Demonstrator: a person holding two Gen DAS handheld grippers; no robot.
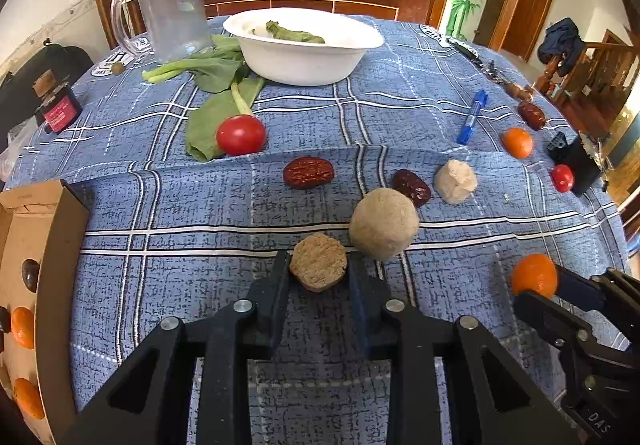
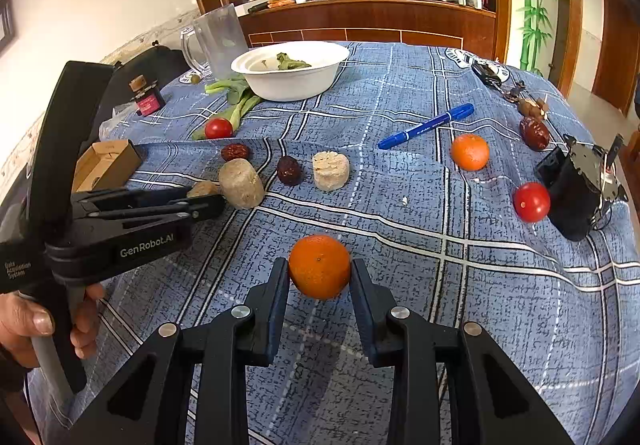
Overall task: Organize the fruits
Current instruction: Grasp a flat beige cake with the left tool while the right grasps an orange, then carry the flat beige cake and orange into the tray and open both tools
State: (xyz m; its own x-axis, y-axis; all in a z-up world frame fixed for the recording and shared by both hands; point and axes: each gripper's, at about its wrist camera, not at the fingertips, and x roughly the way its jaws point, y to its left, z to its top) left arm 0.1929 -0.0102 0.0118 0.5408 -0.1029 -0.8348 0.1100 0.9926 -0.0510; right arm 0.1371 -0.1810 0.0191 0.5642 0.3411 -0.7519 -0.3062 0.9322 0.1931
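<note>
On the blue plaid tablecloth (image 1: 168, 213), I have both tools clamped on their loads: my left gripper (image 1: 319, 265) has its jaws pressed to either side of a small crumbly brown cake (image 1: 318, 260), and my right gripper (image 2: 319, 269) squeezes a tangerine (image 2: 319, 265) between its pads. From the left wrist camera, that same tangerine (image 1: 534, 275) shows at the far right edge, caught in the right gripper's (image 1: 538, 287) black fingers. From the right wrist camera, the left gripper (image 2: 208, 199) reaches in from the left, a hand (image 2: 38, 321) wrapped around its grey handle. Just beside the brown cake sits a larger tan round cake (image 1: 383, 223), and behind that a dark red date (image 1: 411, 187) and a pale cake (image 1: 455, 181). A second date (image 1: 308, 172) lies near the cloth's fold, and a red tomato (image 1: 241, 135) rests against green leaves (image 1: 212, 125) in front of a white bowl (image 1: 304, 61). Further right lie a blue marker (image 2: 426, 126), a loose tangerine (image 2: 470, 151), another date (image 2: 534, 133) and a small tomato (image 2: 531, 201) touching a black object (image 2: 572, 197). A cardboard box (image 1: 60, 229) at the left edge of the left wrist view already holds tangerines (image 1: 22, 327) and dark fruit. A clear pitcher (image 1: 170, 9) stands behind the bowl.
</note>
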